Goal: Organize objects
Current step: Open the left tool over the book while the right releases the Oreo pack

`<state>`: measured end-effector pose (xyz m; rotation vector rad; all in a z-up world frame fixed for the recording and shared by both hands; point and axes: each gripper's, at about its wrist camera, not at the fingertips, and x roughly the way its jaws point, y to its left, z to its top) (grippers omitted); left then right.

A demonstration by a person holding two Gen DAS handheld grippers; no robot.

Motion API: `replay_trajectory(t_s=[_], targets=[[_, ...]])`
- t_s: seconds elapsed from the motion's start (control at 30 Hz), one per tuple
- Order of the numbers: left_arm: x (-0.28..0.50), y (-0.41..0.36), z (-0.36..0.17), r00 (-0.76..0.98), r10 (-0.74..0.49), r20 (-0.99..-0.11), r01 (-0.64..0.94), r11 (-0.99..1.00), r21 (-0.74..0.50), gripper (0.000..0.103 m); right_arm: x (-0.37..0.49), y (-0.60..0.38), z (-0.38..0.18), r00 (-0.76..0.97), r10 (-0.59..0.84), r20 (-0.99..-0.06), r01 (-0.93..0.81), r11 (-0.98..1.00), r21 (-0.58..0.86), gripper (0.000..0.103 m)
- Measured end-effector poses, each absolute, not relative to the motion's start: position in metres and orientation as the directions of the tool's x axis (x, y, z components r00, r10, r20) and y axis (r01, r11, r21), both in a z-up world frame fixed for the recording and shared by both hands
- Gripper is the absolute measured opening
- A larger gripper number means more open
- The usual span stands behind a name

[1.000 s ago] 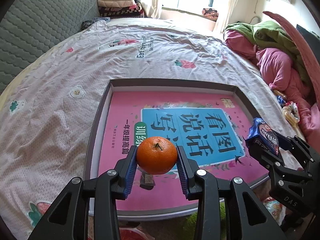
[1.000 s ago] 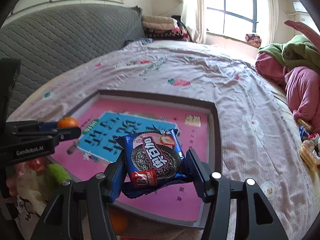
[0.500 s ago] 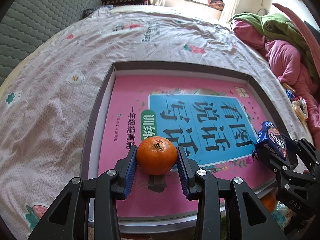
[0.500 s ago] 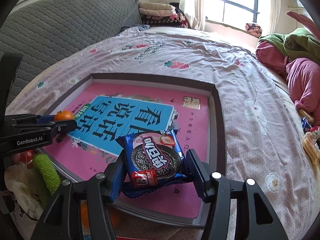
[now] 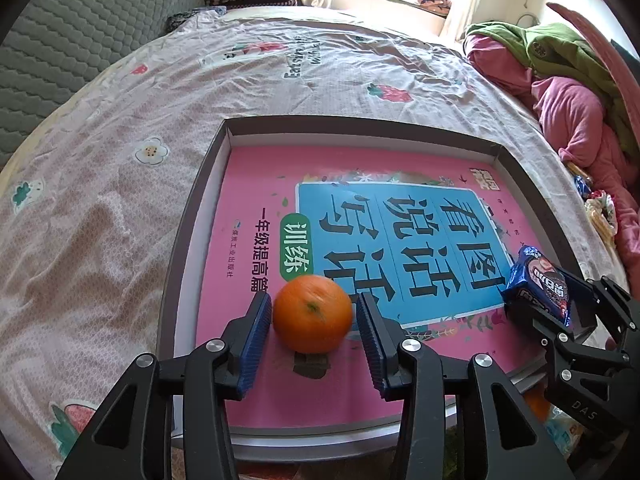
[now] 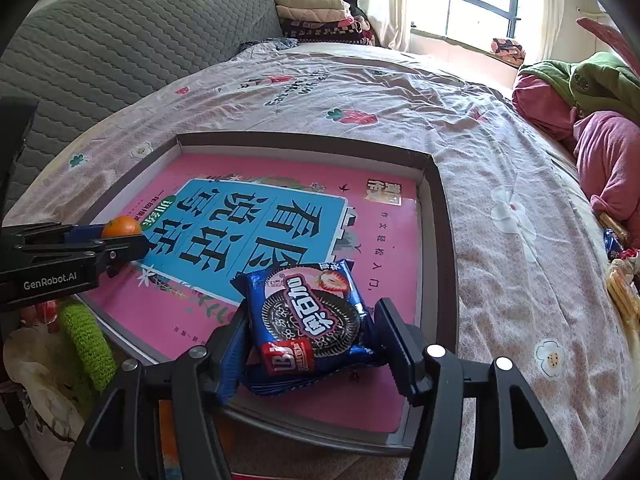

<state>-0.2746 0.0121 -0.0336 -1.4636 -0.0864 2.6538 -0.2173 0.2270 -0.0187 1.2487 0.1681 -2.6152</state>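
While both grippers hang over the shallow box (image 5: 188, 240) on the bed (image 5: 100, 200), the step in hand looks like the release: each is setting its item down on the pink workbook (image 5: 248, 184) that lines the box floor. The left gripper (image 5: 312, 328) has its jaws opening, and the orange (image 5: 313, 313) sits between them with a sliver of gap showing on either side, so the blue pads no longer seem to press it; its blur suggests it is dropping or rolling free at the near edge of the book. The right gripper (image 6: 310, 344) is opening as well, with the blue cookie packet (image 6: 310, 320) between its jaws above the near right corner of the box; whether the pads have let go of the wrapper I cannot tell, since the packet's crumpled edges hide the contact. Next, I judge, each gripper needs to spread a little wider and lift straight away, taking care not to nudge the round fruit, which could roll across the glossy cover. Below the box's near rim things are cut off: a green knitted item (image 6: 86, 344) and a pale bag (image 6: 36, 380) are only partly seen. Snacks at the far right edge of the bed are too small to identify.
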Motion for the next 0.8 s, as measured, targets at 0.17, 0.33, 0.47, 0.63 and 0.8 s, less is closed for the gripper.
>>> replay_trajectory(t_s=[0.17, 0.33, 0.47, 0.63, 0.8], targets=[[-0.274, 0.010, -0.033, -0.524, 0.124, -0.842, -0.062, -0.992, -0.108, 0.049, -0.217, 0.227, -0.017, -0.606, -0.162, -0.779, 0.259, -0.966, -0.001, 0.061], [-0.272, 0.008, -0.030, -0.527, 0.126, -0.841, -0.054, -0.992, -0.115, 0.055, -0.216, 0.227, -0.016, -0.611, -0.160, -0.775, 0.256, -0.967, -0.003, 0.062], [-0.267, 0.007, -0.024, -0.538, 0.131, -0.833, -0.050, -0.991, -0.124, 0.057, -0.215, 0.229, -0.011, -0.623, -0.166, -0.764, 0.251, -0.968, 0.006, 0.063], [-0.258, 0.007, -0.017, -0.553, 0.127, -0.823, -0.051, -0.992, -0.119, 0.057, -0.214, 0.232, -0.004, -0.637, -0.192, -0.747, 0.252, -0.967, 0.034, 0.063], [-0.246, 0.004, -0.009, -0.576, 0.137, -0.806, -0.049, -0.990, -0.134, 0.057, -0.210, 0.234, 0.004, -0.652, -0.211, -0.729, 0.255, -0.966, 0.052, 0.063]])
